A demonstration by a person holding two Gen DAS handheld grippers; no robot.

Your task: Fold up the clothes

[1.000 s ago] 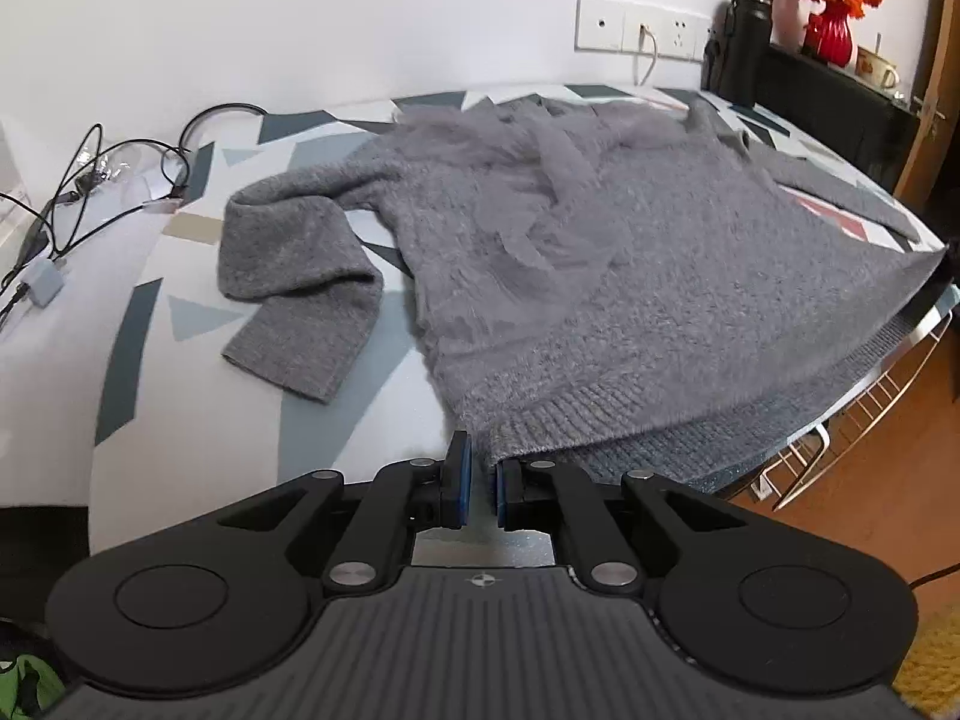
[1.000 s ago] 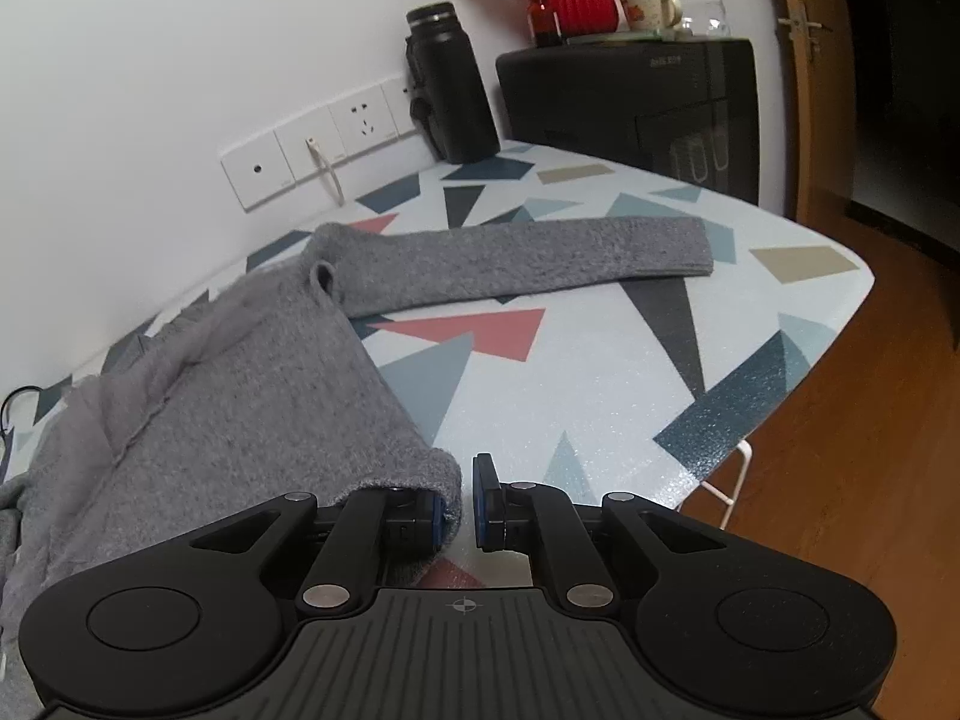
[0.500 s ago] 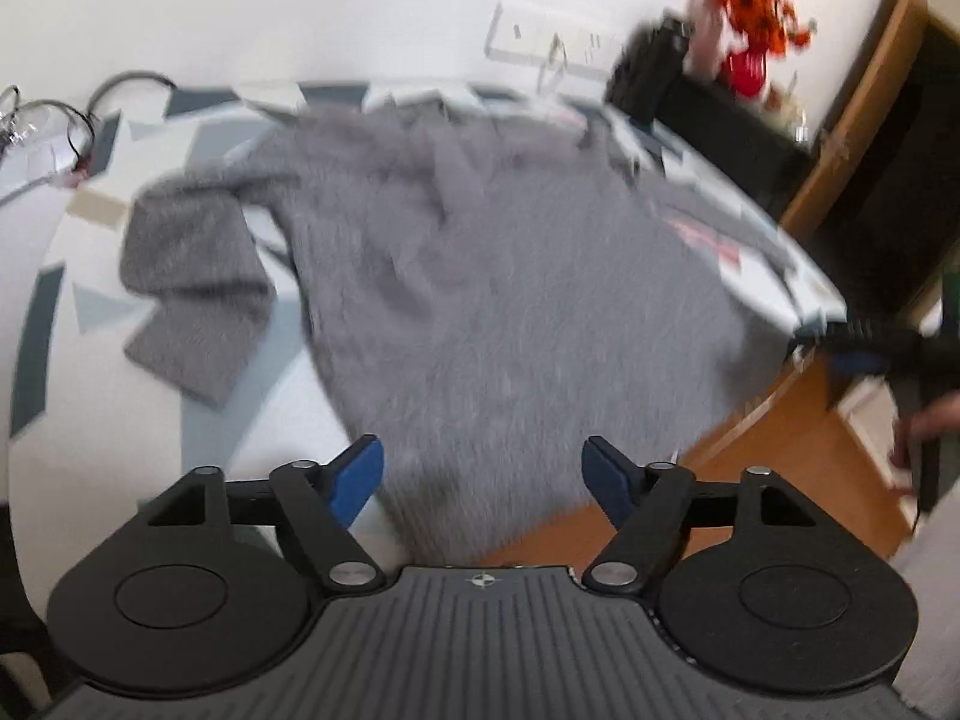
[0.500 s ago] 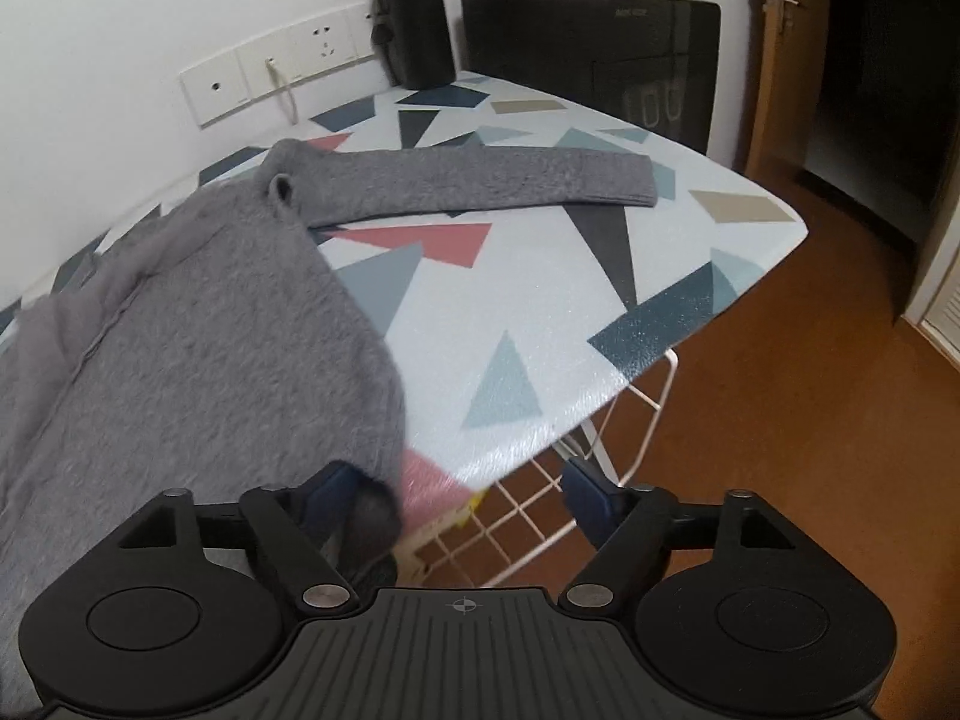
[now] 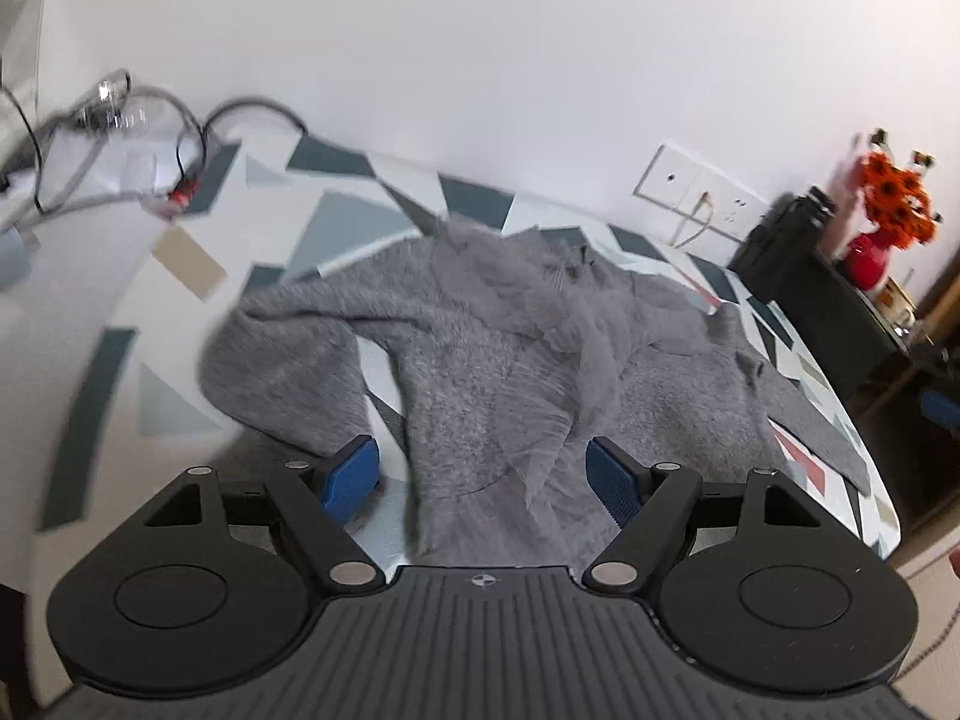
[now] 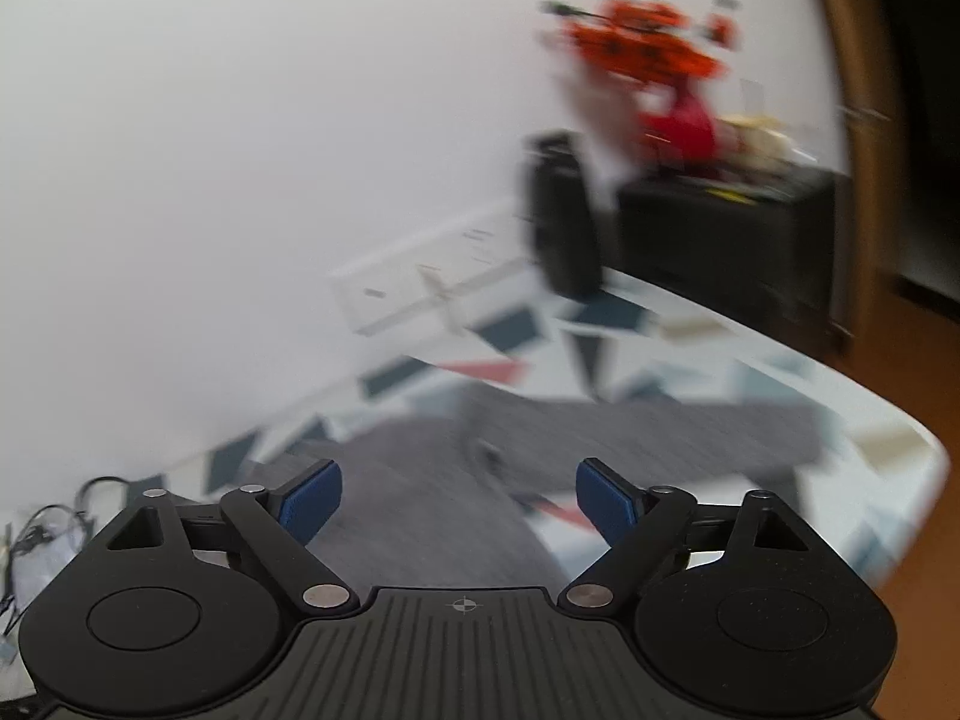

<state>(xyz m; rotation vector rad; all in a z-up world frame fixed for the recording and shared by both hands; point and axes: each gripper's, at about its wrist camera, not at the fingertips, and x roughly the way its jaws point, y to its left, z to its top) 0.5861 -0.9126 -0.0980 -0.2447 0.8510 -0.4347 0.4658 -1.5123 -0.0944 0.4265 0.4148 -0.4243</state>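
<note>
A grey knit sweater (image 5: 510, 372) lies spread on the patterned table (image 5: 180, 264), its left sleeve (image 5: 282, 372) bent back and its right sleeve (image 6: 690, 432) stretched out flat. My left gripper (image 5: 483, 474) is open and empty above the sweater's lower left part. My right gripper (image 6: 459, 501) is open and empty above the sweater's right side; that view is blurred.
Cables (image 5: 120, 120) lie at the table's far left. Wall sockets (image 5: 696, 192) sit behind the table. A black bottle (image 6: 561, 216) stands at the back right, beside a black cabinet (image 6: 738, 234) with a red vase of orange flowers (image 6: 678, 120). The table edge (image 6: 900, 504) drops off at right.
Both grippers were shut on the sweater's hem, opened and let go of it. They have since moved forward over the table and tilted up.
</note>
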